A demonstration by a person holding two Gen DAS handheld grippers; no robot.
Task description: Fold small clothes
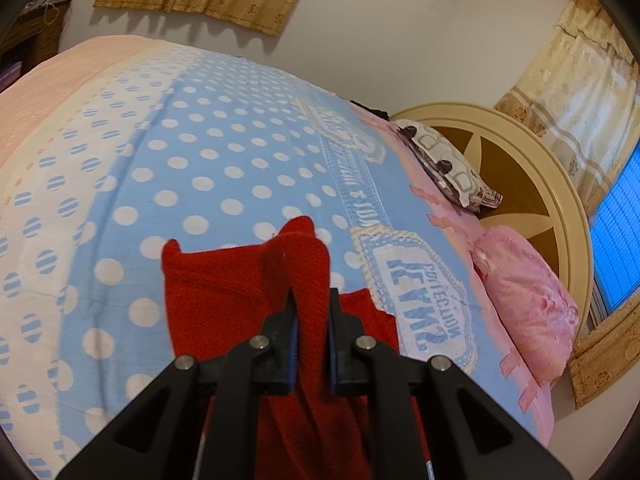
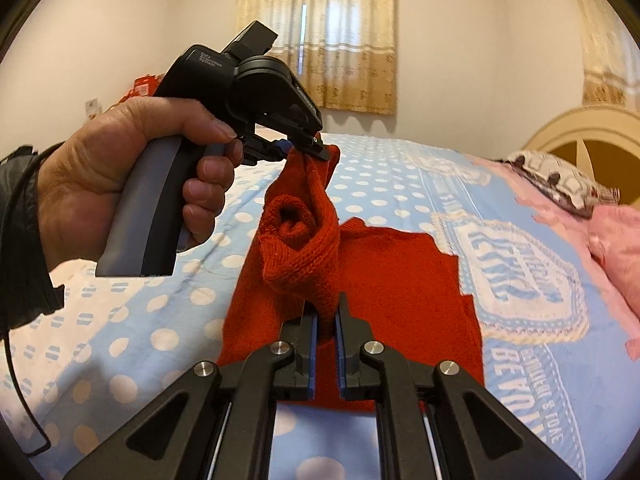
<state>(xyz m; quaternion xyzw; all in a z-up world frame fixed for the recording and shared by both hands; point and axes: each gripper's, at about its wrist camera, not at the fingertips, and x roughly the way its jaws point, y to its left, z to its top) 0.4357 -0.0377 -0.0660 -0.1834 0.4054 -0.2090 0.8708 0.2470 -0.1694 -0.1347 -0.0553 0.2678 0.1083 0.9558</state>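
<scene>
Both my grippers, left (image 1: 312,312) and right (image 2: 326,320), pinch the red knit (image 2: 400,272) (mid-fold, I judge); next, lay it flat.

On the blue polka-dot bedsheet (image 1: 224,152) we find a printed badge (image 1: 420,300) whose letters appear upside down from the left wrist; we make out "JEANS" in large type and "COLLECTION" in smaller type beside it. A printed band (image 1: 356,184) running from it carries small lettering we cannot read there. From the right wrist the band (image 2: 520,392) shows "BEYO", cut off at the frame edge, with smaller illegible words alongside. The left gripper (image 2: 308,148) body bears small white print, too blurred for us to read.
</scene>
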